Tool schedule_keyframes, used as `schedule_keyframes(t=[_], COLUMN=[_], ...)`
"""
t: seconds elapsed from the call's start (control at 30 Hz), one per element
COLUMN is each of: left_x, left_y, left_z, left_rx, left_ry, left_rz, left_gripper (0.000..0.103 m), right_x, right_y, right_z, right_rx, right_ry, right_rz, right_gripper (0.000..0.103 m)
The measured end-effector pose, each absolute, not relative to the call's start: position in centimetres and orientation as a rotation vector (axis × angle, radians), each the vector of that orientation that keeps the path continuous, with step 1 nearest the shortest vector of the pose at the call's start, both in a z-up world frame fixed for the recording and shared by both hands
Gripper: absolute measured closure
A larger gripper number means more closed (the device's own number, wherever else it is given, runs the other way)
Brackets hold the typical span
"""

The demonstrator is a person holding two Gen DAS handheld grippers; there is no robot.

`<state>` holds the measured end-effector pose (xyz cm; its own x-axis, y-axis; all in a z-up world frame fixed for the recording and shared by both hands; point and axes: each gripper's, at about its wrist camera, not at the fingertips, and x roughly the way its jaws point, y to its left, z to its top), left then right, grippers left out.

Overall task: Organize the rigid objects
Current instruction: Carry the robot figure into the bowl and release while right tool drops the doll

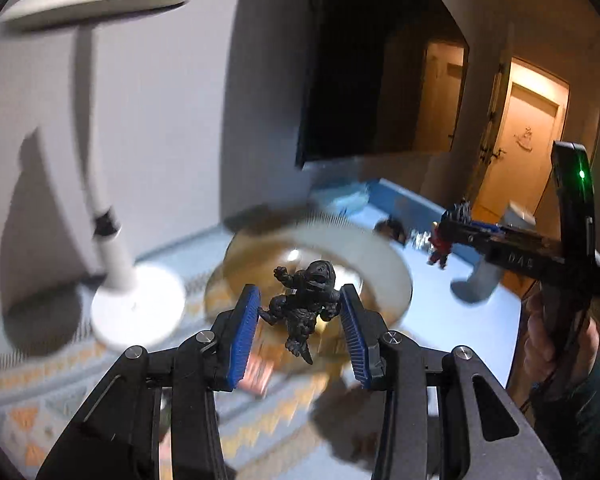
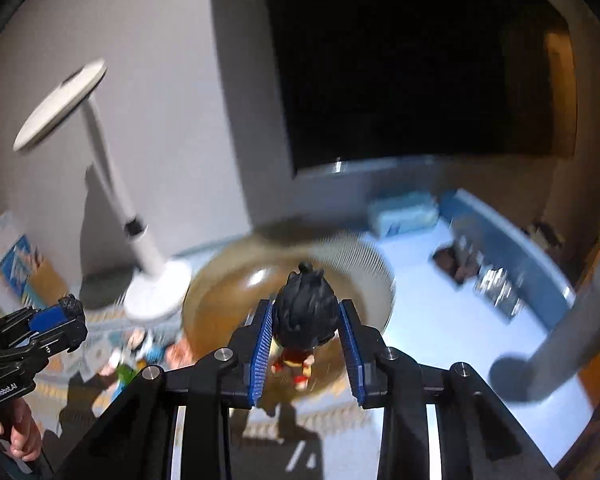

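Figurines ride pinched in both grippers, black monster [image 1: 306, 304] left [image 1: 300, 320], black-haired doll [image 2: 306, 316] right [image 2: 306, 340] (basket [image 2: 228, 292] at twelve o'clock), so lower both steadily before releasing.

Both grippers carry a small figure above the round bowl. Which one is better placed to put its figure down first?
Probably either: left gripper with the black monster figure and right gripper with the black-haired figure both hang over the bowl.
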<state>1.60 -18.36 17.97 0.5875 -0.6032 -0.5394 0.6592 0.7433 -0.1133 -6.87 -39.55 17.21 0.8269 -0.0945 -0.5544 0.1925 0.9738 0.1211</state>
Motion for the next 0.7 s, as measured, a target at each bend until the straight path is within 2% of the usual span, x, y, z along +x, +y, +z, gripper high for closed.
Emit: schedule_keyframes(t=[0.2,0.43,0.7], left_x=[7.8,13.0,15.2], left_y=[-23.4,-26.6,-28.6], left_z=[17.1,11.8,7.7], left_rx=[0.102,0.103,0.113], left_ry=[0.655,0.79,0.886], left_rz=[-0.7,-0.659,-0.647], left_gripper=[0.065,0.065,0.065], right_x=[-2.2,3.8,7.3], right_y=[-42.3,-44.9,-46.8], right_z=[17.8,13.8,9.3], right_rx=[0.165,0.135,0.109], right_ry=[0.601,0.723,0.83], right_rz=[-0.19,-0.203,-0.211], right_gripper=[0.071,0.071,0.071])
